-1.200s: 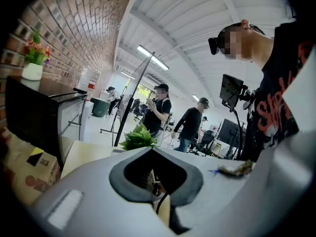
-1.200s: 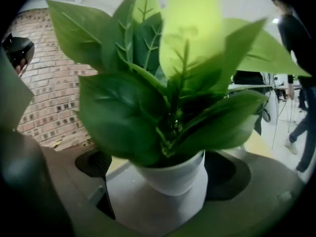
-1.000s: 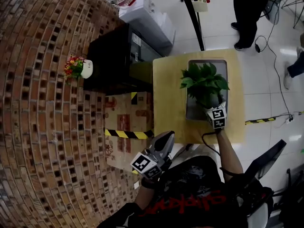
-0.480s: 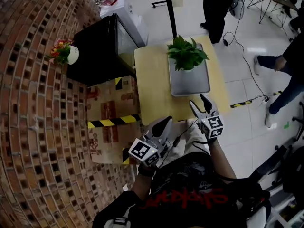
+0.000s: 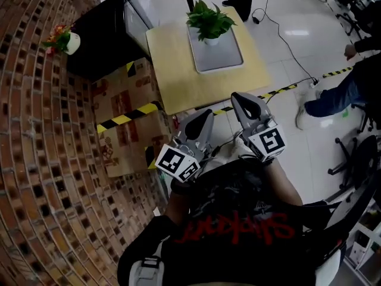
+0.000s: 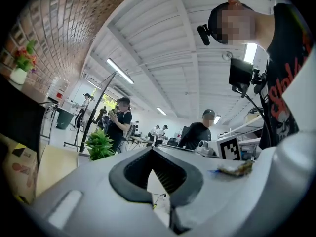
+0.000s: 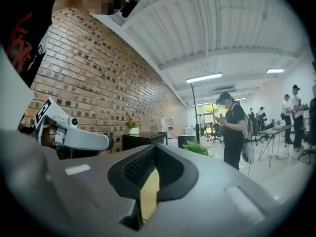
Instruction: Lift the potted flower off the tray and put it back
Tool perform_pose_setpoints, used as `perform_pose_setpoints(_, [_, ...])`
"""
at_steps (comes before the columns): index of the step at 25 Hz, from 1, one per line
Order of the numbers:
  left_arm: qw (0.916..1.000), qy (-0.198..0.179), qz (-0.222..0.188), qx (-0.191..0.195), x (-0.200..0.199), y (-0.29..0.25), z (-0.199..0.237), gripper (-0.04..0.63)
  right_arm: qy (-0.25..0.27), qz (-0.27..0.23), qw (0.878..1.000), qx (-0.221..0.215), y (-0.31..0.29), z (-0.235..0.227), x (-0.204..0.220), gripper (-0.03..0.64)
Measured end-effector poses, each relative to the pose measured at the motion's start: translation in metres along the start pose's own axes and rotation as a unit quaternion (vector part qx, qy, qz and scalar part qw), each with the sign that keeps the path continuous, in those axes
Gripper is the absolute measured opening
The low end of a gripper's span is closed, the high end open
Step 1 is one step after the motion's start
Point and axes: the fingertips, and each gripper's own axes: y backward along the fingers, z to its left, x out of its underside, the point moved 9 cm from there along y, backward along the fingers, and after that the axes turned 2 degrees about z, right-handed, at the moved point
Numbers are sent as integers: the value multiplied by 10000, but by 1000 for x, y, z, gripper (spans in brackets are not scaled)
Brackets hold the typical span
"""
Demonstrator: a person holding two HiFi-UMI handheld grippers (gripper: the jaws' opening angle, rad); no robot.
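A leafy green potted plant (image 5: 208, 19) in a white pot stands on the grey tray (image 5: 225, 57), at the far end of the small wooden table (image 5: 178, 70). No gripper touches it. Both grippers are held close to my chest, well short of the table's near edge. My left gripper (image 5: 201, 119) is shut and empty. My right gripper (image 5: 240, 98) beside it is also shut with nothing between its jaws. The plant (image 6: 98, 144) shows small and far off in the left gripper view. It is also distant in the right gripper view, plant (image 7: 196, 148).
A black cabinet (image 5: 98, 43) with a small flower pot (image 5: 62, 39) stands left of the table against the brick wall. A cardboard box with hazard tape (image 5: 128, 121) sits in front of it. A seated person (image 5: 351, 82) is at right; others stand beyond the table.
My right gripper has let go at the plant, pulled back and up toward my body, and shut its jaws. The left gripper has risen a little. The table now lies farther away.
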Motion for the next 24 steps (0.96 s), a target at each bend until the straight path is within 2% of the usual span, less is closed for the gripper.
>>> perform_pose_setpoints(8, [9997, -245, -42, 51, -14, -26, -35, 3, 0, -373, 9993, -11, 37, -6, -40, 0])
perform_pose_setpoints(16, [9993, -353, 73, 65, -4, -34, -43, 3, -135, -496, 9986, -139, 39, -9, -28, 0])
perform_pose_setpoints(24, [9994, -329, 134, -46, -12, -49, -34, 3, -164, -412, 9988, -230, 26, -28, -29, 0])
